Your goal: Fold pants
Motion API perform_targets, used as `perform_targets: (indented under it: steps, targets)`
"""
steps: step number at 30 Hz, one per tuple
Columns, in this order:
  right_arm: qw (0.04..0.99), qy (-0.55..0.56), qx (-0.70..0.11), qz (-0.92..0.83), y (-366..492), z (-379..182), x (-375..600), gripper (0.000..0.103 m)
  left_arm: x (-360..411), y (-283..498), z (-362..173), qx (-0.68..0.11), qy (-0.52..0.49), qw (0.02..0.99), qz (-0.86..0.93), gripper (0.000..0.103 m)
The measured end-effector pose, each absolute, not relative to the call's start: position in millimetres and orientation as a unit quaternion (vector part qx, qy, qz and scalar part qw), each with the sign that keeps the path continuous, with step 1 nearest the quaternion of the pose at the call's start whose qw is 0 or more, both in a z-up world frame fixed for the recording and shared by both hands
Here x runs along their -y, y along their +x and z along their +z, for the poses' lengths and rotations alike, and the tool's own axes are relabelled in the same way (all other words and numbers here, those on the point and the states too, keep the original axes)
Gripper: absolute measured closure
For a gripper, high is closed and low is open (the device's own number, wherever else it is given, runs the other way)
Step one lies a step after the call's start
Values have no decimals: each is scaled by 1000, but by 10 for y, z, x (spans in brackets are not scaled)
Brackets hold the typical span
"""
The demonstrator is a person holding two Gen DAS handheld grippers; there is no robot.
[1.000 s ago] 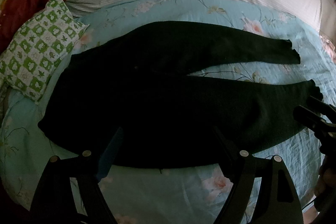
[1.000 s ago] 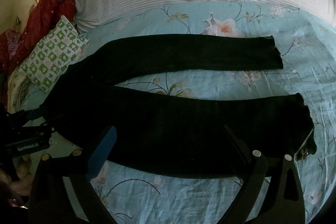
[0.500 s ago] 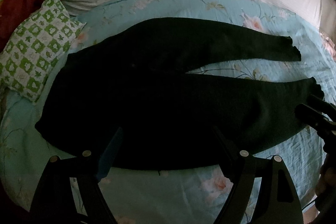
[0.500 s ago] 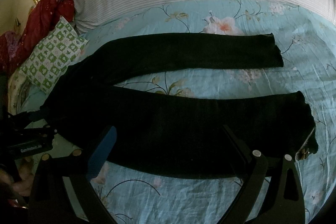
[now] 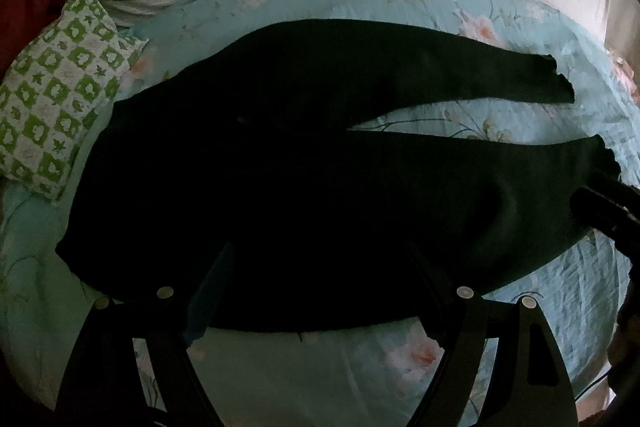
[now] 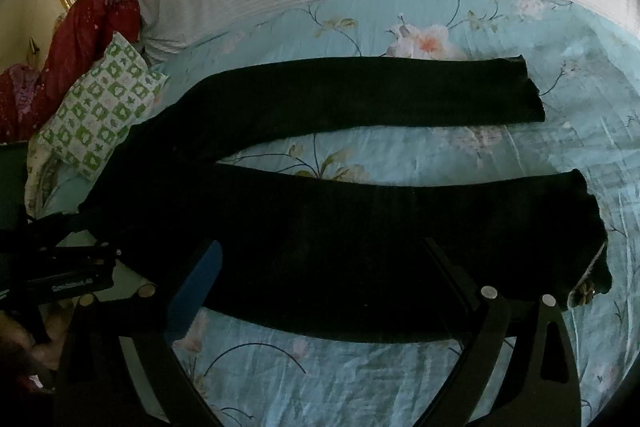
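Two grippers over black pants (image 5: 304, 163) on a floral sheet (image 6: 400, 387).
Left gripper (image 5: 316, 259) and right gripper (image 6: 320, 255) jaws spread above the near edge; pillow (image 5: 60, 99) touches the waist.

Black pants (image 6: 360, 227) lie flat on a light blue flowered bedsheet (image 6: 440, 163), waist at left, the two legs spread apart toward the right. The right gripper (image 6: 320, 259) hovers over the near leg, fingers wide apart and holding nothing. The left gripper (image 6: 60, 267) is at the left edge beside the waist. A green checked pillow (image 6: 100, 115) touches the waist's far side, with red cloth (image 6: 80, 39) beyond it.
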State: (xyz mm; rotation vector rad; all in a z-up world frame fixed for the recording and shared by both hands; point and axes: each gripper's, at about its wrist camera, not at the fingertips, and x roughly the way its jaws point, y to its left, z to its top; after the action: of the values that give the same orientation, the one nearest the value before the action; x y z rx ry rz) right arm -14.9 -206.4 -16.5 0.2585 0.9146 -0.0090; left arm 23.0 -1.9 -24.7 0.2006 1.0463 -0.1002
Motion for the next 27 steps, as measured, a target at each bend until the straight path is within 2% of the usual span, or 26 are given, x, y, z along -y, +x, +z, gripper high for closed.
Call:
perform_targets:
  steps: [15, 21, 27]
  targets:
    - [899, 148, -412, -19, 89, -33, 2469, 6, 208, 756, -111, -499, 136, 850, -102, 20]
    - [905, 165, -392, -29, 324, 119, 2804, 6, 306, 1243, 6, -494, 144, 849, -118, 20]
    - [899, 153, -406, -62, 583, 176, 3184, 6, 502, 1753, 29, -495, 168, 841, -139, 20]
